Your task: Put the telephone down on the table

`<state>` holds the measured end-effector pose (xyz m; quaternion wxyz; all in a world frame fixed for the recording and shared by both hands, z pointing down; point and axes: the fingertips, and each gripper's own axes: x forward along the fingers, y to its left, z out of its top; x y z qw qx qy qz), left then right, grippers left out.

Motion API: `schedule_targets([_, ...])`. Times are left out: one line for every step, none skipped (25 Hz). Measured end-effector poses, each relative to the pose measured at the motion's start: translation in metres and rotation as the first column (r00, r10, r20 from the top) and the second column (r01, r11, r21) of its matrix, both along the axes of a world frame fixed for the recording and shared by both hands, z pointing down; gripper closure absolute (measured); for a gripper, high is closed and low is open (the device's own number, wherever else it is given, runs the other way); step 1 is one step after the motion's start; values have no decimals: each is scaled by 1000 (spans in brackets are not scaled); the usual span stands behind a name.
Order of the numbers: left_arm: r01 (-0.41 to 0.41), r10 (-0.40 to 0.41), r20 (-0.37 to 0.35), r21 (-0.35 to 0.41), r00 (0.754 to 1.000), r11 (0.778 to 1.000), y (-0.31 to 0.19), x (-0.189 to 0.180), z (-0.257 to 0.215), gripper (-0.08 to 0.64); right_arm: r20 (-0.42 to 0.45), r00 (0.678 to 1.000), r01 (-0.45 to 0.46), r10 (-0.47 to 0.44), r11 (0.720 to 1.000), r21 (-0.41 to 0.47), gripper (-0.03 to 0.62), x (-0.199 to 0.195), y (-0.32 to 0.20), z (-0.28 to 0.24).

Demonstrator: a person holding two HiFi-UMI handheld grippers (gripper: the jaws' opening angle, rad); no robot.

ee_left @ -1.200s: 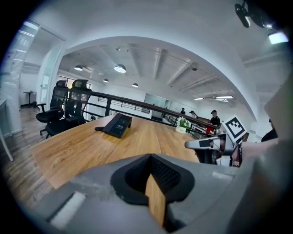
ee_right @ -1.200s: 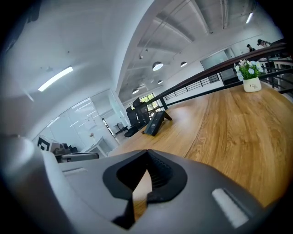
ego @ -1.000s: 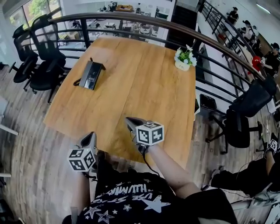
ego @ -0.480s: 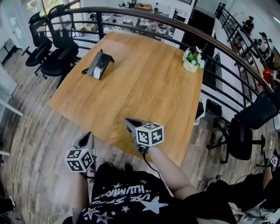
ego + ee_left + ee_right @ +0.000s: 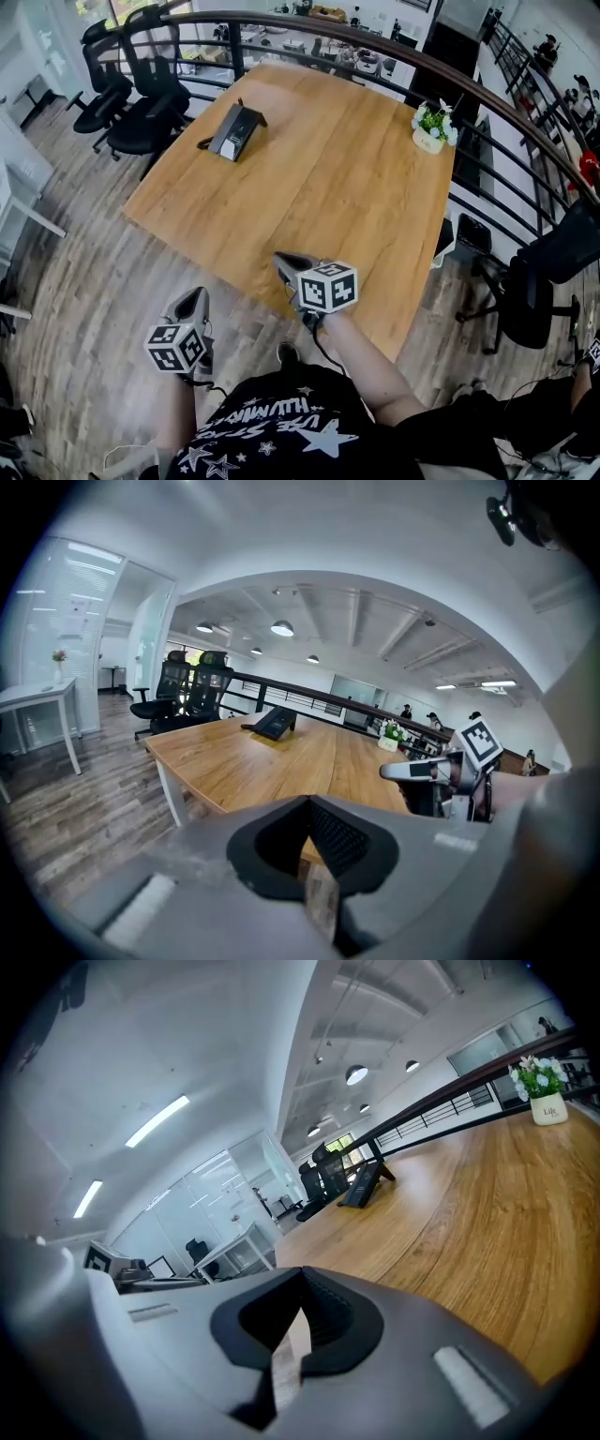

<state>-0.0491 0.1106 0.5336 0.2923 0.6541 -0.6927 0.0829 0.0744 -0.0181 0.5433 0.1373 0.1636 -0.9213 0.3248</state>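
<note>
A black desk telephone (image 5: 236, 132) with its cord lies on the far left part of the wooden table (image 5: 309, 202), handset resting on the base. It also shows small and distant in the left gripper view (image 5: 275, 723) and the right gripper view (image 5: 361, 1185). My right gripper (image 5: 282, 262) hovers at the table's near edge, jaws shut and empty. Lower left, my left gripper (image 5: 192, 299) hangs over the wood floor beside the table, jaws together with nothing between them. Both grippers are far from the telephone.
A small potted plant (image 5: 432, 127) stands at the table's far right corner. Black office chairs (image 5: 141, 89) crowd the far left side, another chair (image 5: 539, 281) stands on the right. A curved dark railing (image 5: 394, 61) runs behind the table. A white table (image 5: 37, 700) stands left.
The table and telephone have slid up and to the right in the head view. My left gripper, earlier at the table's near edge, is now over the floor. Both grippers stay shut.
</note>
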Motion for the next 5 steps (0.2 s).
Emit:
schedule_targets([9, -9, 0, 0, 1000, 1000, 7, -3, -1, 558, -1, 1000, 4, -4, 1000, 4, 594, -3, 5, -2])
schedule_targets([16, -16, -1, 0, 1000, 1000, 13, -7, -3, 558, -2, 1000, 7, -7, 1000, 9, 594, -5, 11, -5])
schedule_targets([22, -22, -3, 0, 1000, 1000, 20, -9, -4, 558, -3, 1000, 10, -10, 1000, 15, 594, -8, 17, -8])
schedule_targets([28, -28, -6, 0, 1000, 1000, 27, -12, -5, 558, -3, 1000, 13, -12, 1000, 21, 594, -10, 23, -11])
schedule_targets([33, -33, -9, 0, 999, 999, 35, -15, -7, 558, -3, 1000, 15, -15, 1000, 27, 594, -12, 29, -14])
